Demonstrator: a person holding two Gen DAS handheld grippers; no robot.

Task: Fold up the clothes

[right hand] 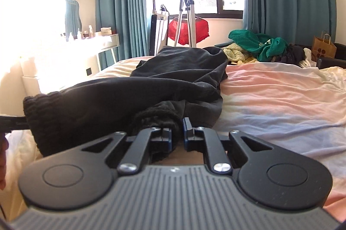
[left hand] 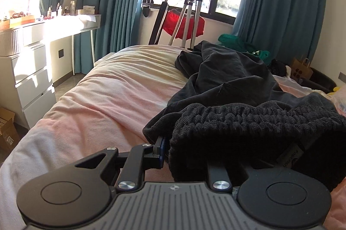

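A dark grey pair of trousers (left hand: 229, 78) lies lengthwise on the pink bed (left hand: 103, 100), its ribbed elastic waistband (left hand: 248, 128) nearest me. My left gripper (left hand: 173, 150) is shut on the waistband's left end; the cloth hides its right finger. In the right wrist view the same trousers (right hand: 173, 83) stretch away toward the window. My right gripper (right hand: 177, 134) is shut on the bunched right end of the waistband (right hand: 155, 116), held just above the sheet.
A white dresser (left hand: 30, 70) with bottles stands left of the bed. A garment steamer (left hand: 192, 13) with a red garment stands by the window. A pile of green and other clothes (right hand: 259, 44) and a paper bag (right hand: 324, 46) lie at the far right.
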